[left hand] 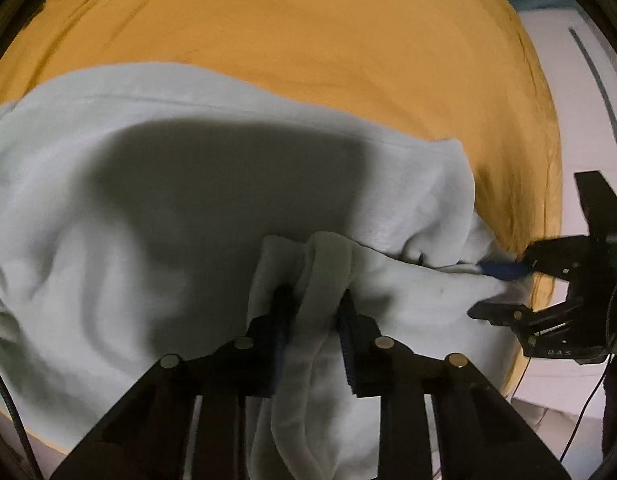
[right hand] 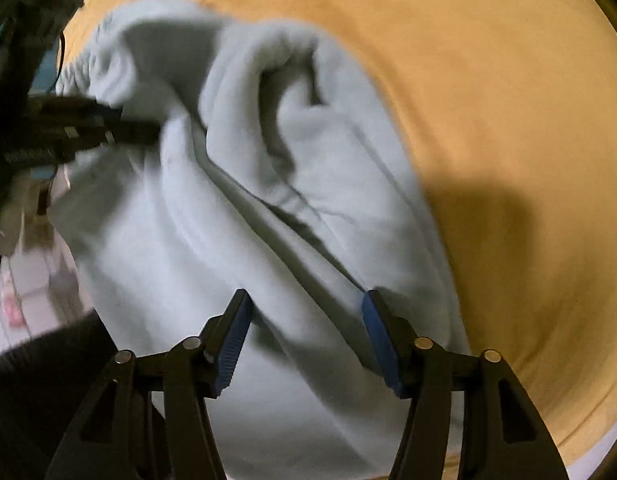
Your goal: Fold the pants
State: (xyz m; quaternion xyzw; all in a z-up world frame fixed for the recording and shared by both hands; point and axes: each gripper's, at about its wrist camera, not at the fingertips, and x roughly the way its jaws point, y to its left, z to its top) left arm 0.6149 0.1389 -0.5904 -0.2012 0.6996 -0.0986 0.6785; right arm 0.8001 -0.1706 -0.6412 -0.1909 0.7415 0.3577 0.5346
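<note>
Light grey pants point(left hand: 168, 208) lie on a mustard-yellow sheet point(left hand: 308, 32). My left gripper point(left hand: 314, 300) is shut on a bunched fold of the pants near their right edge and holds it raised. My right gripper point(right hand: 306, 308) is open, its blue-padded fingers either side of the pants' fabric point(right hand: 268, 160) without pinching it. It also shows in the left wrist view point(left hand: 504, 288) at the pants' right end, jaws apart. The left gripper shows in the right wrist view point(right hand: 148, 134), dark and blurred, at the cloth's left edge.
The yellow sheet point(right hand: 508, 100) covers the surface and drops off at the right edge point(left hand: 548, 200). A white appliance or panel point(left hand: 580, 80) stands beyond it. Tiled floor point(right hand: 24, 292) shows at the lower left of the right wrist view.
</note>
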